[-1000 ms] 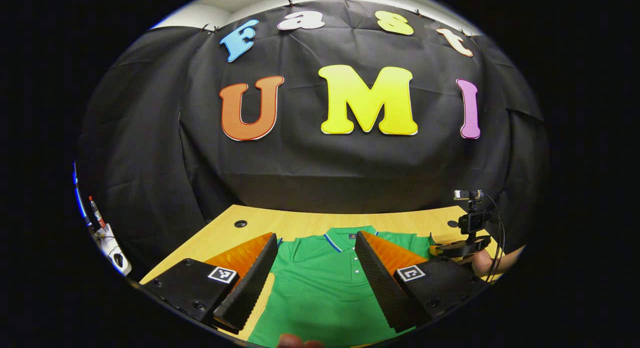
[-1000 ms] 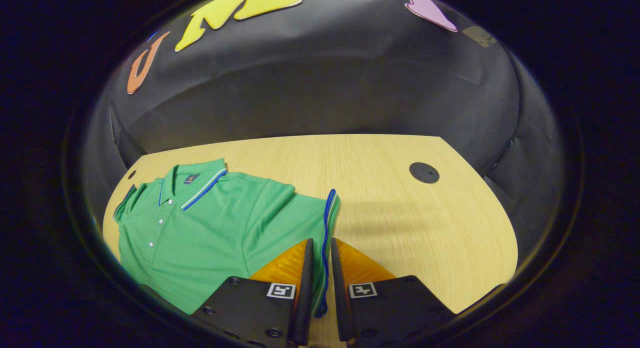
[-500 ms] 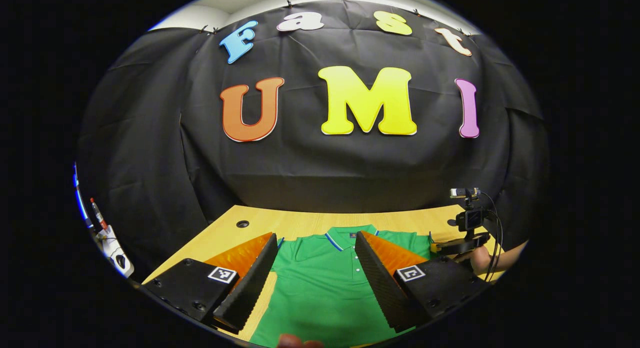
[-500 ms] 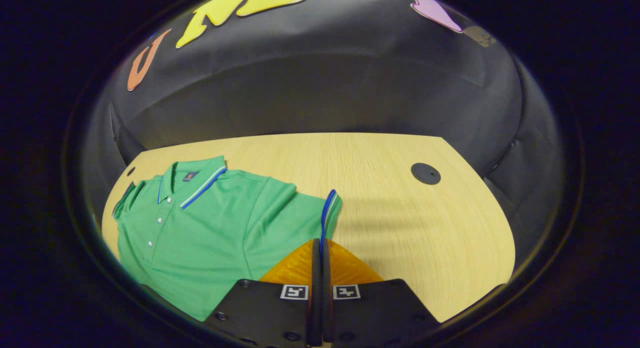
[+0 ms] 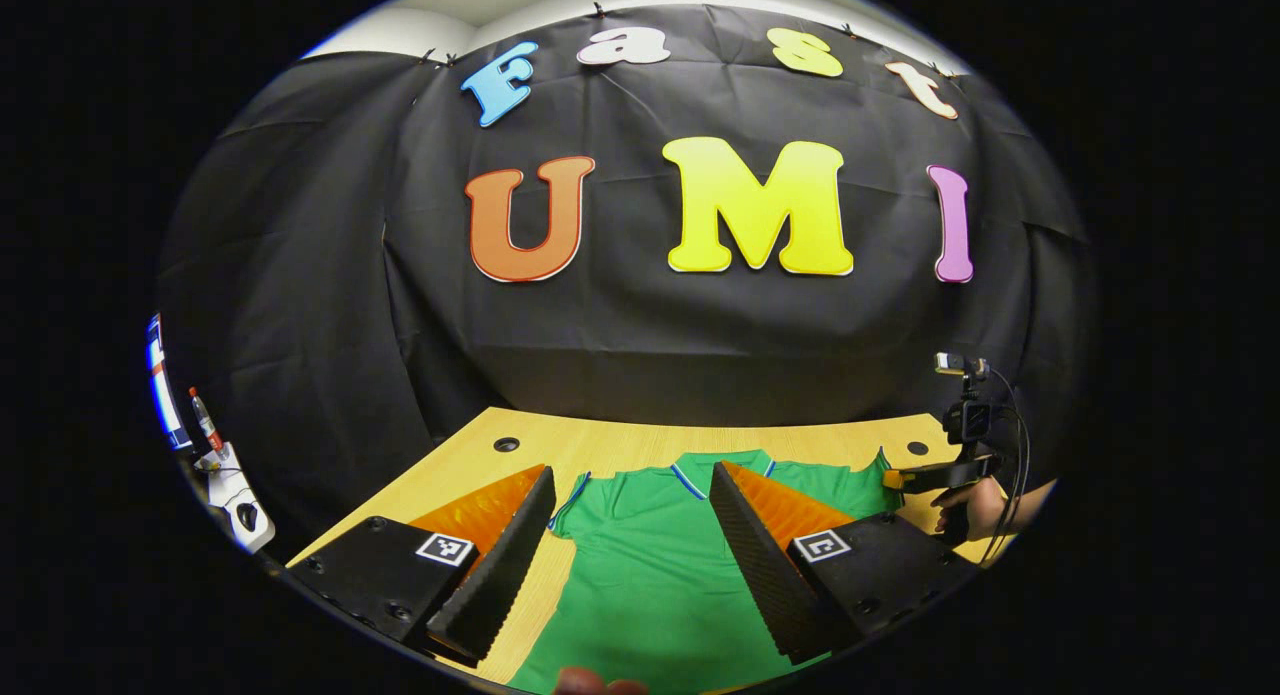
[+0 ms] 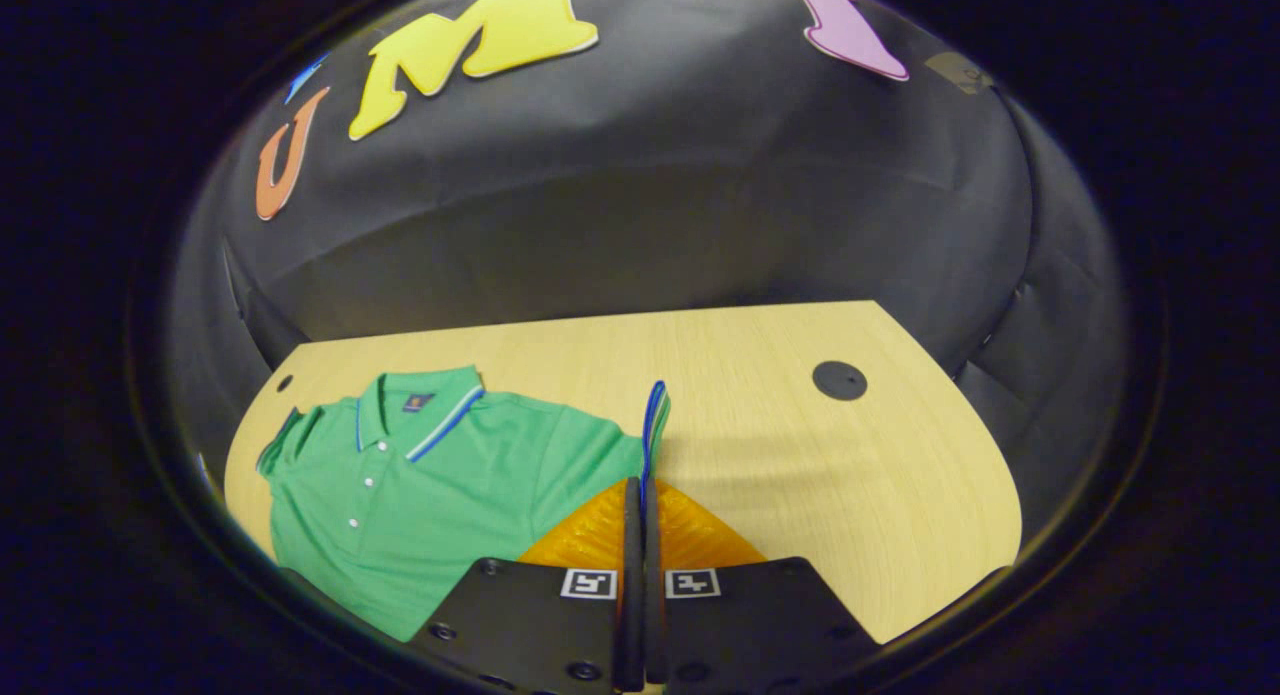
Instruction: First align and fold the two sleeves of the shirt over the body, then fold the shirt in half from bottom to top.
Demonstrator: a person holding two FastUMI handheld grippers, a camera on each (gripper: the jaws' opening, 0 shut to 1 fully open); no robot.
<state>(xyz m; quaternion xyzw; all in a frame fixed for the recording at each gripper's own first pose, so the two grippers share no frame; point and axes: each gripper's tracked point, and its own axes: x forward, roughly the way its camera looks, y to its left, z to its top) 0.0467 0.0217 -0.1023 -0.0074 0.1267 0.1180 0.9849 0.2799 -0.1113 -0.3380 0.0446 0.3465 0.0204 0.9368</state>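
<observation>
A green polo shirt (image 5: 650, 565) with blue-and-white trim lies face up on the wooden table (image 5: 600, 445), collar toward the wall. My left gripper (image 5: 630, 473) hovers open over the shirt's body, its fingers wide apart with nothing between them. In the right gripper view the shirt (image 6: 420, 495) spreads to the left, and my right gripper (image 6: 640, 487) is shut on the blue-edged sleeve cuff (image 6: 655, 415), which stands up from the table above the fingertips. The left gripper view also has the right gripper (image 5: 895, 478) at the far right, held by a hand (image 5: 975, 505), with the sleeve raised.
Bare tabletop (image 6: 800, 455) stretches to the right of the held sleeve, with a round black grommet (image 6: 838, 380) in it. Two more grommets (image 5: 506, 444) (image 5: 916, 448) sit near the table's back edge. A white device with a pen (image 5: 225, 475) stands off the table's left side.
My right gripper closed on the sleeve cuff, then lifted it so it stands more upright. My left gripper stayed open and shifted slightly left.
</observation>
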